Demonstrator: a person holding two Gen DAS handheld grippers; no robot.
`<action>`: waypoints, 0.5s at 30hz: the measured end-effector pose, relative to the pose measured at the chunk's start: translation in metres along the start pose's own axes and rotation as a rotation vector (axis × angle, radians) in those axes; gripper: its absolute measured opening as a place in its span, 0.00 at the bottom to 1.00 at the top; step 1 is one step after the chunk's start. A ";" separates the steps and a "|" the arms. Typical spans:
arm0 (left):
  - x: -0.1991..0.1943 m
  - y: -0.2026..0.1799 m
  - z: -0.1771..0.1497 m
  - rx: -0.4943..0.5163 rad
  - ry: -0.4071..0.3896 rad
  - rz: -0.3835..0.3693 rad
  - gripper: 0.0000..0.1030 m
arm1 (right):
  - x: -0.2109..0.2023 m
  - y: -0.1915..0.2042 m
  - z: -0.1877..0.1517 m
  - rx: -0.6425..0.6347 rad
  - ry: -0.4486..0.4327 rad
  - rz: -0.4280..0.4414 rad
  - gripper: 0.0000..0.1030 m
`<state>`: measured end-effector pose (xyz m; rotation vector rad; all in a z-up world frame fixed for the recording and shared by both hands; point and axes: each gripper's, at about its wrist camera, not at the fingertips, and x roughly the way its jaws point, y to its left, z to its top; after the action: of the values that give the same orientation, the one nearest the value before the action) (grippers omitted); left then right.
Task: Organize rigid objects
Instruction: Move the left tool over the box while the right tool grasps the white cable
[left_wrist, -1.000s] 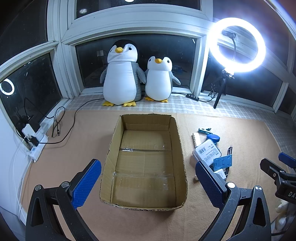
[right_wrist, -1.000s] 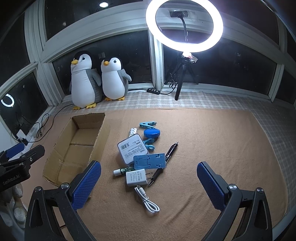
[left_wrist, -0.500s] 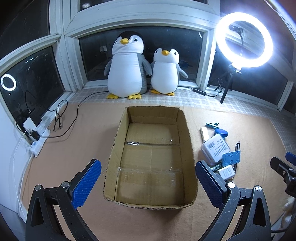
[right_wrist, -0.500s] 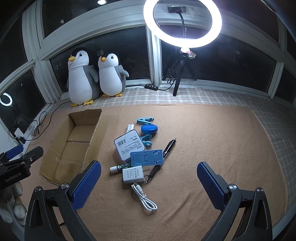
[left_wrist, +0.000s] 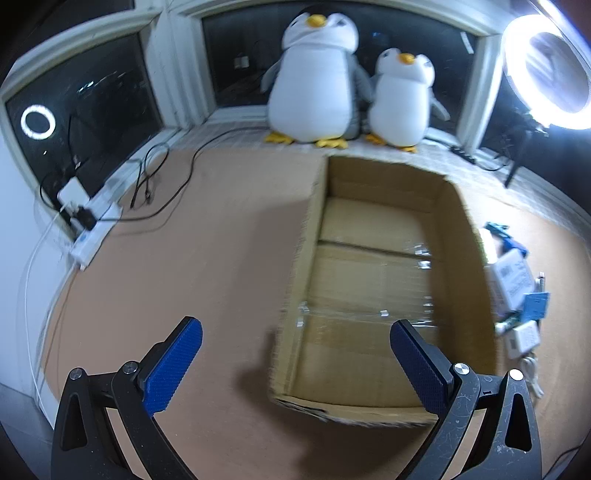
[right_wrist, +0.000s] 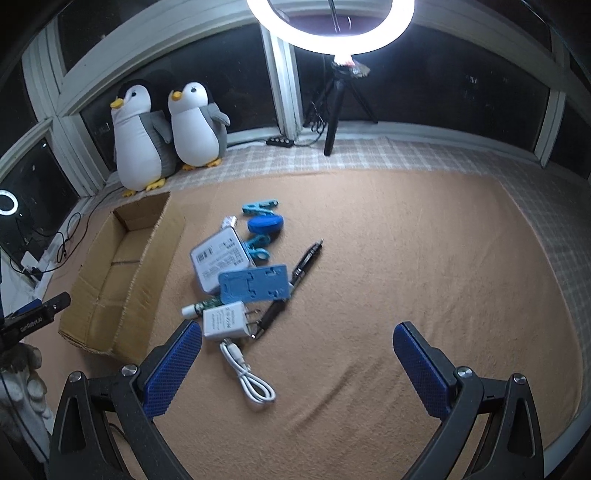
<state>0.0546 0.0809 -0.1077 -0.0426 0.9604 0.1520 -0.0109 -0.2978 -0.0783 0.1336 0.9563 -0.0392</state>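
A: Clutter first: where does it lie?

B: Just right of the open brown cardboard box (right_wrist: 122, 266), on the tan mat: a white square plastic case (right_wrist: 218, 260), a flat blue plastic phone stand (right_wrist: 255, 284) overlapping it, a white wall charger (right_wrist: 225, 320), a black pen (right_wrist: 297, 275), and a coiled white cable (right_wrist: 249, 376).

A: Grippers?

B: The right gripper (right_wrist: 297, 363) hovers nearest the cable, jaws spread, empty. The left gripper (left_wrist: 293, 360) hangs over the box's near left corner, equally wide, holding nothing.

A: Handling?

B: Probably light, stiff, smooth plastic. I'd pinch the charger across its flat sides; the pen may roll.
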 end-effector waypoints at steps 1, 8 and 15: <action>0.006 0.004 -0.001 -0.006 0.009 0.005 1.00 | 0.003 -0.003 -0.003 -0.002 0.011 -0.002 0.99; 0.036 0.017 -0.008 -0.002 0.051 0.004 0.94 | 0.014 -0.002 -0.019 -0.047 0.056 0.008 0.99; 0.053 0.016 -0.019 -0.004 0.103 -0.005 0.72 | 0.026 0.015 -0.030 -0.118 0.088 0.043 0.99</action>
<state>0.0668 0.1010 -0.1615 -0.0569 1.0632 0.1488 -0.0186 -0.2786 -0.1149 0.0470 1.0402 0.0631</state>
